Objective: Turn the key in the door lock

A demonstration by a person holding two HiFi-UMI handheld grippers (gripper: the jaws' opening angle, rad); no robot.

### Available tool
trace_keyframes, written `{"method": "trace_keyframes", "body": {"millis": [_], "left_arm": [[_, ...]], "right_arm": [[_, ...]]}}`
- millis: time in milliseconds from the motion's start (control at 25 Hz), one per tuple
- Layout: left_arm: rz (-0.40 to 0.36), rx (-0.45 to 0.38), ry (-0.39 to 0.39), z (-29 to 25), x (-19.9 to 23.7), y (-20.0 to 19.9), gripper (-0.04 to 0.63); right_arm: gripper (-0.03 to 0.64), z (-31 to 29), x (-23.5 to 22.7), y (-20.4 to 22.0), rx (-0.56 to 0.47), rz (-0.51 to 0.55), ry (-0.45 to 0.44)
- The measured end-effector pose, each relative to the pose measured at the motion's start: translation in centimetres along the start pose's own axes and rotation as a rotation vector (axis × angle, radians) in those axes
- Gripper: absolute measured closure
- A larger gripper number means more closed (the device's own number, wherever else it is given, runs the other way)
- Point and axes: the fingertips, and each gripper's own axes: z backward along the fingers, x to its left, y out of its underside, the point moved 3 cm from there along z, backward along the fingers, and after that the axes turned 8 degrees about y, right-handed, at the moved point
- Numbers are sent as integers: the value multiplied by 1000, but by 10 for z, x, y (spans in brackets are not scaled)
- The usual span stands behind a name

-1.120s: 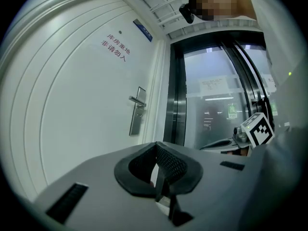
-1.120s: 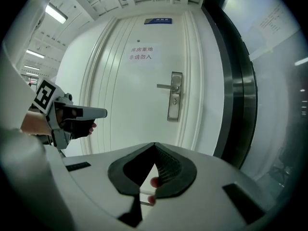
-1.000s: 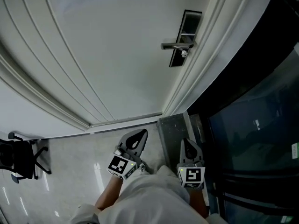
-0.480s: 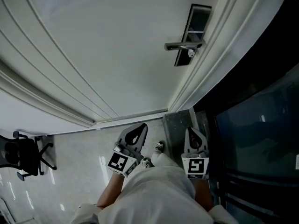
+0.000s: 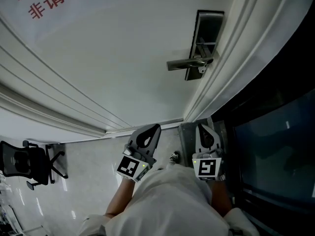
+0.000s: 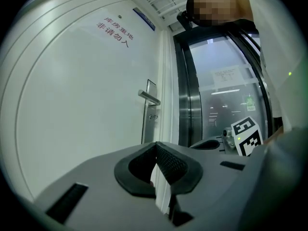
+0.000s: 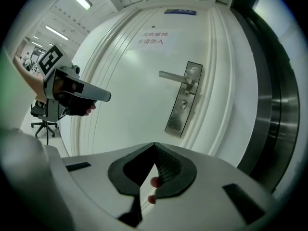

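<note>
The left gripper (image 5: 150, 130) and right gripper (image 5: 202, 130), fingers clenched on nothing, are brought nearer the handle (image 5: 184, 63) than a second ago. The lock (image 5: 201, 69), just below it, is not yet reached.

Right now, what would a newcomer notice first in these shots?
The big white door fills the head view, with its metal lever handle and lock plate at upper right and red lettering at upper left. Low in the frame, the left gripper and right gripper point at it, both shut and empty, well short of the lock.
</note>
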Motion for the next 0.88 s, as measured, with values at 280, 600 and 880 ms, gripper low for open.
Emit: {"method": "trace_keyframes", "body": {"millis": [280,600,880], "left_arm": [[-20,-29,-33,-36,9,-11,590],[-25,-59,-56,-68,22,-22,590],[-31,-73,-16,-80,29,-32,591]], "right_arm": [[615,-35,-33,-11,-77,90,-17],[615,-68,-59,-60,-160,449,42],[614,-91,-68,-94,-196,690,93]]}}
